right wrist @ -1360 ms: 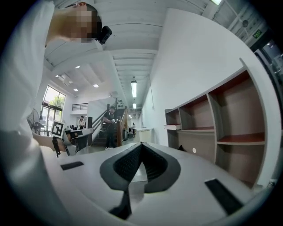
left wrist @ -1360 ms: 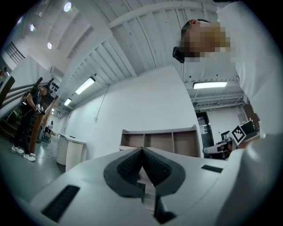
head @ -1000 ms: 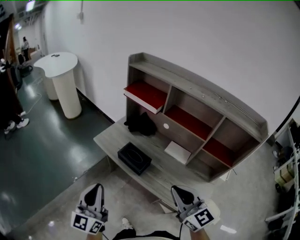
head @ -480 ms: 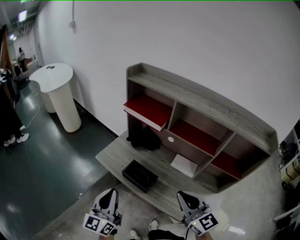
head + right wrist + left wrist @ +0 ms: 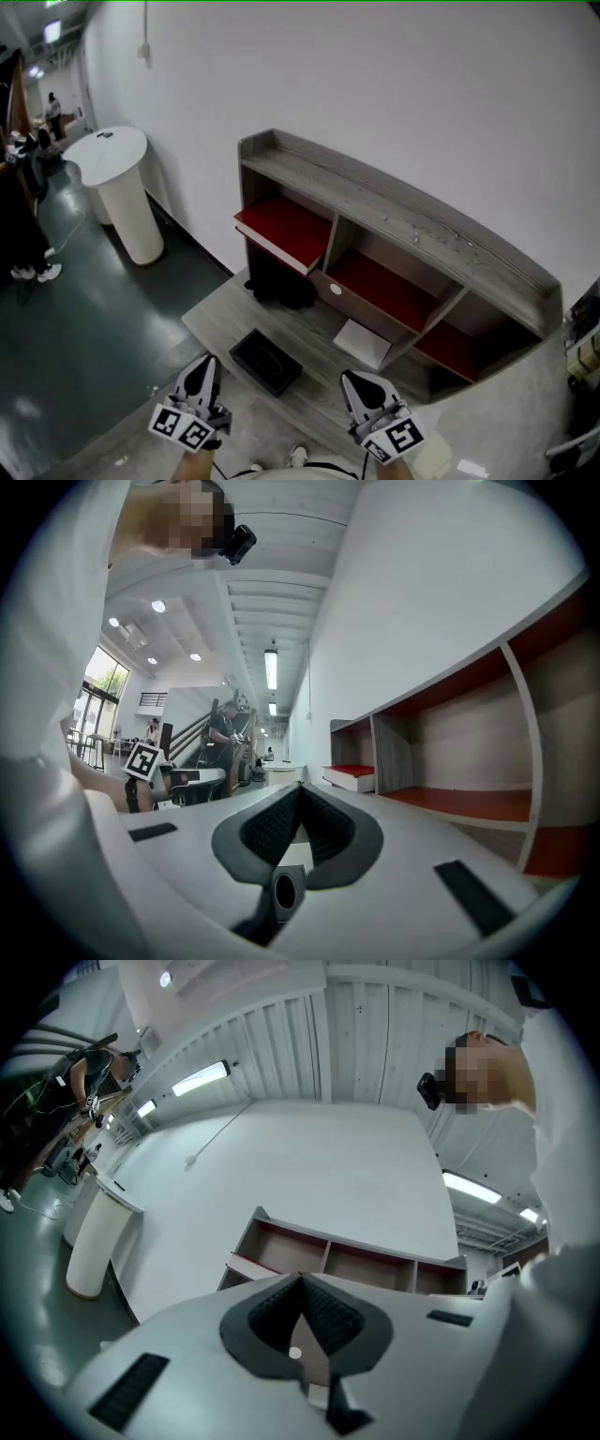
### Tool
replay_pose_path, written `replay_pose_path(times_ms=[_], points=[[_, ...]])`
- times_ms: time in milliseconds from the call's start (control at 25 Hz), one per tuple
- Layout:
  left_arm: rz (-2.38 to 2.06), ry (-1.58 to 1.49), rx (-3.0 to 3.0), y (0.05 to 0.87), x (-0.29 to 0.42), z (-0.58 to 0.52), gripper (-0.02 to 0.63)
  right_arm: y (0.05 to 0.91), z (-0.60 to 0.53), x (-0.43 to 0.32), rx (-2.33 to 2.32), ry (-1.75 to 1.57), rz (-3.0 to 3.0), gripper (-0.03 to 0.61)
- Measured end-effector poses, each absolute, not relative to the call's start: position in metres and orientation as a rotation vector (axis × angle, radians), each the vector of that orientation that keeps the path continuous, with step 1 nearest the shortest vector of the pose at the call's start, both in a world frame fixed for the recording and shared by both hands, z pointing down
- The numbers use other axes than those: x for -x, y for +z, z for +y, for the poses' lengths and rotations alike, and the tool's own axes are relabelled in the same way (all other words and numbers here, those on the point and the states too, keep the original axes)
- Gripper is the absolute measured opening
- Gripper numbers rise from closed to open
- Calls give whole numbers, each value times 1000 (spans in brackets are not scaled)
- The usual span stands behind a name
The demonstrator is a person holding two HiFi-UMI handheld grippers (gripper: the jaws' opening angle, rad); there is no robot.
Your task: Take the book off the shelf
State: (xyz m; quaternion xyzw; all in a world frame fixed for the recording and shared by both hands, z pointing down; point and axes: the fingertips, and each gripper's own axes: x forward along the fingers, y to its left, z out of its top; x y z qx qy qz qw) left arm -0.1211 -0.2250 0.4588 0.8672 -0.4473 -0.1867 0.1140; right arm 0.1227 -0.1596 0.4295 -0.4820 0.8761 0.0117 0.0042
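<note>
Both of my tools were clenched on nothing: the left hand-held gripper [image 5: 202, 370] and the right hand-held gripper [image 5: 359, 384] hung low at the near edge of the table [image 5: 217, 314], jaws met tip to tip, well apart from the shelf [image 5: 394, 211]. The book [image 5: 281, 228] lay flat in the far left upper compartment, red cover up, its pale edge jutting out past the front of the board. I judged it stiff and fairly heavy for a pinch, with a smooth cover that might slide between the pads. The overhanging near edge looked like the place to take it, jaws across its thickness, then draw it straight out toward me.

Around it, the upright divider [image 5: 330, 246] stood just right of the book, so I reckoned there was little room to swing that way. Under the book's compartment sat a dark bundle [image 5: 279, 283], and nearer me a black box [image 5: 265, 361] lay on the table between the left hand-held gripper and the shelf. A white sheet [image 5: 362, 343] lay to the right, out of the way
</note>
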Motion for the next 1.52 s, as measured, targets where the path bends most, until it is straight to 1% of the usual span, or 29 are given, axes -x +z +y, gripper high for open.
replay_pose_path(times_ms=[240,480,520,600,800,960,1080,1440,1520], points=[[-1223,-535,-2505,463,108,-252,18,446,-163,-133,1534,-55,2730,23],[-1032,-616,-2431,463,80,-298,31,446,-167,-138,1552,-56,2724,23],[-989,-629,-2410,464,74,-309,50,447,-168,-138,1554,-57,2726,23],[-916,-662,-2363,462,64,-331,108,447,-168,-138,1556,-59,2730,23],[-822,-758,-2188,464,48,-379,152,447,-167,-139,1569,-63,2728,23],[-852,-736,-2067,484,43,-409,194,448,-167,-147,1600,-68,2715,22],[-931,-681,-2033,496,41,-428,252,450,-166,-154,1622,-72,2707,23],[-823,-660,-2089,471,-6,-473,343,455,-170,-159,1651,-97,2706,23],[-812,-676,-2076,468,-11,-484,378,456,-171,-161,1660,-100,2709,23]])
